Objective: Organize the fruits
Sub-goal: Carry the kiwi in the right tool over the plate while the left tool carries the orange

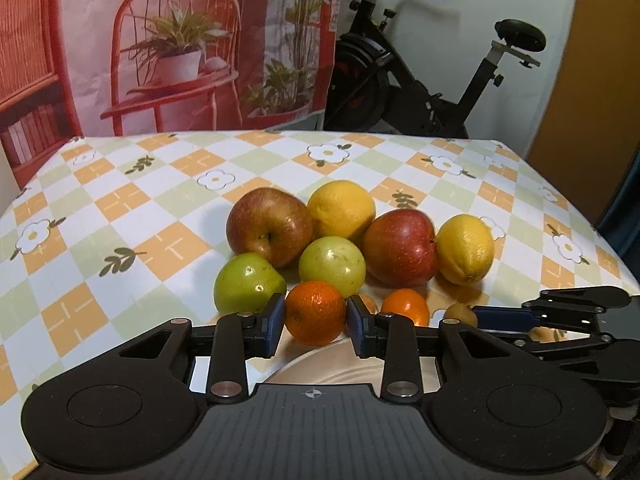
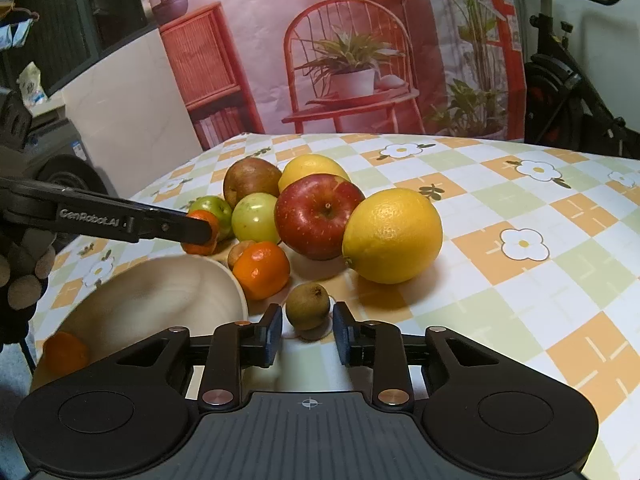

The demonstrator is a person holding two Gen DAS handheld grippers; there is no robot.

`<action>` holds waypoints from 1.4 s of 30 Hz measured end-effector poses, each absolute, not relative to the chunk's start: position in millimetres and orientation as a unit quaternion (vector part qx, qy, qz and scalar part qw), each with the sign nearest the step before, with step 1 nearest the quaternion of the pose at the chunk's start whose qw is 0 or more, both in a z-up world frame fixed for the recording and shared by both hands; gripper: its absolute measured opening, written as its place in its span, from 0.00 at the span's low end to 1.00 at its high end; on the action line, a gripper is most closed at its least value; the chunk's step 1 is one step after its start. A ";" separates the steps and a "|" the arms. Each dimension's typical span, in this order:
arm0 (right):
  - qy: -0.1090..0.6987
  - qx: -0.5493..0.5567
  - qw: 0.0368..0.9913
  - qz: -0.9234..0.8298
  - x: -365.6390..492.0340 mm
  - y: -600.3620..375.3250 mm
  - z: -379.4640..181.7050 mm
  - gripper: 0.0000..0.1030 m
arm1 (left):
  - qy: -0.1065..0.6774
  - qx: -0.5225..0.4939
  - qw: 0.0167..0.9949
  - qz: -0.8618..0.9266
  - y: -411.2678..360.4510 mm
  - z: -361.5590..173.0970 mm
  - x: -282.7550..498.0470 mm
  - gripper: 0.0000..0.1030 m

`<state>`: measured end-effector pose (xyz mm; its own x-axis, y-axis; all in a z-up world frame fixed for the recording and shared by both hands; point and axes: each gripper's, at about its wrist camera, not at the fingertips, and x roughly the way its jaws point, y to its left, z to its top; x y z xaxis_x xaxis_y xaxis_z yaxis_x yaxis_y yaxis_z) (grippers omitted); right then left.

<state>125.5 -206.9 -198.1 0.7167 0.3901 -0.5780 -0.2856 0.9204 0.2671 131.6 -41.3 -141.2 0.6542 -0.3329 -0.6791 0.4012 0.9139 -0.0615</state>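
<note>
On the checked tablecloth, seen from the left wrist, the left gripper clamps a mandarin at the front of the fruit cluster, just past the bowl rim; from the right wrist, the right gripper has its jaws parted around a small brown fruit without pressing it, beside the bowl holding one mandarin

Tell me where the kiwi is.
In the right wrist view the kiwi sits on the tablecloth between the right gripper's pads, just right of the bowl, below the lemon.
</note>
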 end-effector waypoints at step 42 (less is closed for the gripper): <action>0.303 0.116 0.931 0.167 100.9 -217.6 -179.1 0.22 | 0.348 0.038 0.914 -0.204 -9.7 -123.1 78.6 0.35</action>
